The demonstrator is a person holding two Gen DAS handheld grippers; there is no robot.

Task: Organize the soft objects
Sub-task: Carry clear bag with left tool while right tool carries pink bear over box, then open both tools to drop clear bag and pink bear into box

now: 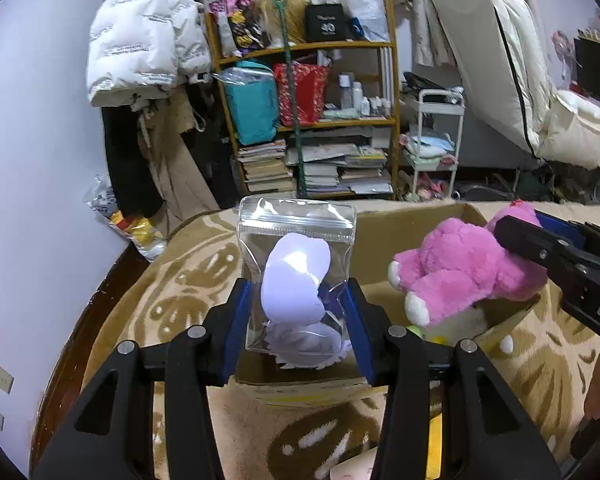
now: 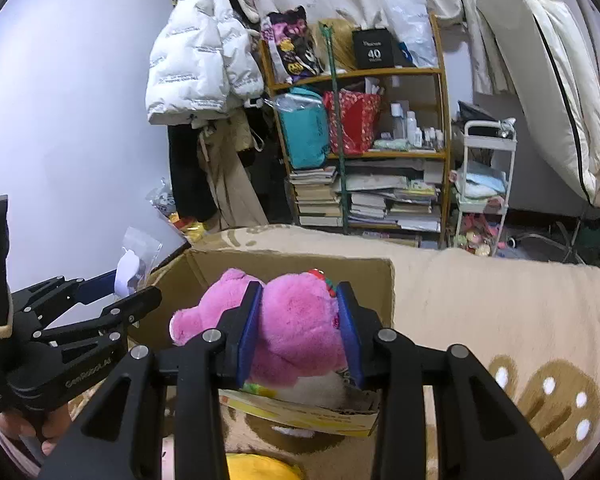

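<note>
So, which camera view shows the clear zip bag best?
The left wrist view: the clear zip bag fills the centre, pinched between the left tool, its white soft contents visible. The right wrist view shows only a small, partly hidden corner of it at the left.

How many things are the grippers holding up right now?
2. A clear bag in the left gripper, and a pink plush in the right gripper, both over the cardboard box. More may lie hidden inside.
</note>
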